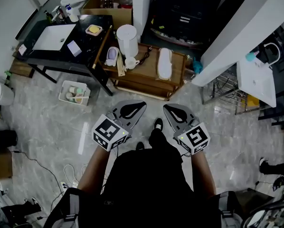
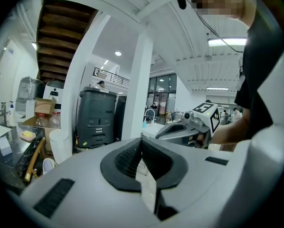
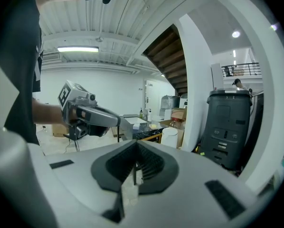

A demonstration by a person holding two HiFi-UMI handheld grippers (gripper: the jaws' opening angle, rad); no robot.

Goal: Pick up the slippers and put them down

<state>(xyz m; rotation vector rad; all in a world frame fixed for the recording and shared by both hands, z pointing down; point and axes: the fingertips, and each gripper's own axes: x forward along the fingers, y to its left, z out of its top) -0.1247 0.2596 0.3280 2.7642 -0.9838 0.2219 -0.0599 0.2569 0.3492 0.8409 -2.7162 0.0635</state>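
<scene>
My two grippers – left, right – are both pressed together, empty; two slippers lie on the low wooden table – one white, one lilac, hard to make out

Grey marble floor, dark table (white basin on it), white pillar.

Bare floor lies open across the middle of the frame, free right up to the low wooden worktop at upper centre. On that worktop a white bin fills the left end; clear wood surrounds the slipper. To the left a basket and the black worktop narrow the way – to the right, a slanting white beam and wire rack. Cables trail at lower left.
</scene>
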